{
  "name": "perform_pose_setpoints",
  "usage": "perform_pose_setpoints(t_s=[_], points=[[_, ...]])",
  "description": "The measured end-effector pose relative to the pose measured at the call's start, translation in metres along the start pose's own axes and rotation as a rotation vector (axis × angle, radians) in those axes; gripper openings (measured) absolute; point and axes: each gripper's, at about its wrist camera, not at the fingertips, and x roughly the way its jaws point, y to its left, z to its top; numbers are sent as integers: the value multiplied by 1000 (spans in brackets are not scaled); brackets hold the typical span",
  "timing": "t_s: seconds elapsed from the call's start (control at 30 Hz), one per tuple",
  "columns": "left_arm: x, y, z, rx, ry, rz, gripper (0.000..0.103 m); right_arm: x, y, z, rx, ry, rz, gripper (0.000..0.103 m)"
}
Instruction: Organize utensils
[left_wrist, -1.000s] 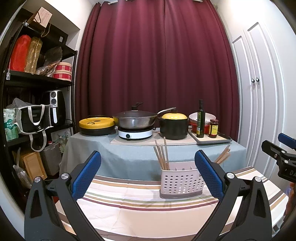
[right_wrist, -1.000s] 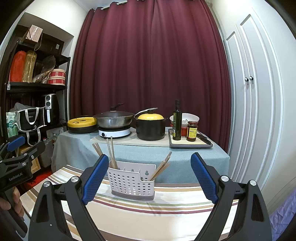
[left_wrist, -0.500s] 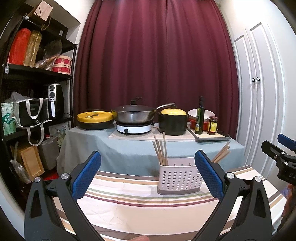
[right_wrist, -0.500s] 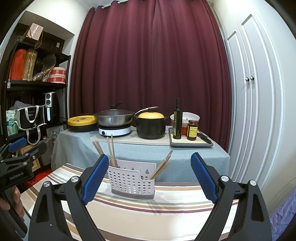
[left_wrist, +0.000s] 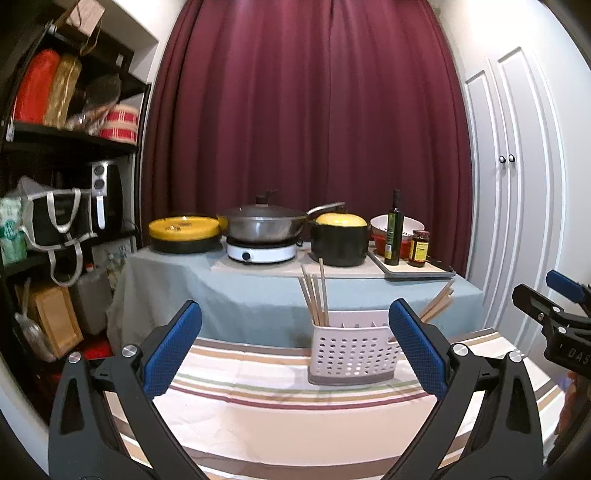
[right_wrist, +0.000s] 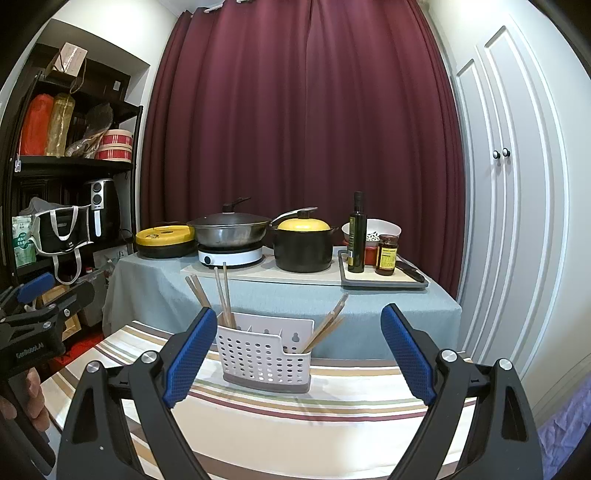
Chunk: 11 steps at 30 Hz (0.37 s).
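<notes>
**Chopstick caddy stands on the striped bench, both tongs empty**

Little has shifted over the last second: the left view has tilted slightly, so the caddy sits a touch lower and nearer than before, while the right view is almost unchanged.

The white perforated utensil caddy (right_wrist: 264, 352) stands upright on the striped cloth of the near bench (right_wrist: 295, 424), close to its far edge. It has several compartments. A bundle of wooden chopsticks (right_wrist: 223, 295) rises from the compartment at its left end, nearly upright, and a second bundle (right_wrist: 327, 323) leans out to the right from the compartment at its right end.

The left tongs (left_wrist: 293, 350) hover above the striped cloth with their blue pads wide apart and nothing between them; from that side the caddy (left_wrist: 352, 349) shows just inside the right pad. The right tongs (right_wrist: 297, 354) are likewise spread wide and empty, framing the caddy without touching it. A hand (right_wrist: 31, 398) grips the left tool's handle at the edge of the right view.

Behind stands a second bench under a grey-blue cloth (right_wrist: 280, 295), carrying a yellow-lidded flat pan (right_wrist: 164, 236), a lidded wok (right_wrist: 231, 227) on a white hob, a black pot with a yellow lid (right_wrist: 303, 245), and a tray (right_wrist: 384, 282) holding a dark bottle (right_wrist: 356, 236) and a jar (right_wrist: 387, 254). A dark red curtain (right_wrist: 295, 110) hangs behind, with shelving (right_wrist: 66, 162) to the left.
</notes>
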Motion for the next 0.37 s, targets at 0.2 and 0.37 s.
perform_pose_setpoints(t_s=[0.2,0.37], points=[[7,5,-3,-2,4,21,99,4,-1,-2,3,10,-5,88],[21,9,-7,3,27,30,99,13,-5,-8,11,30,-20,88]])
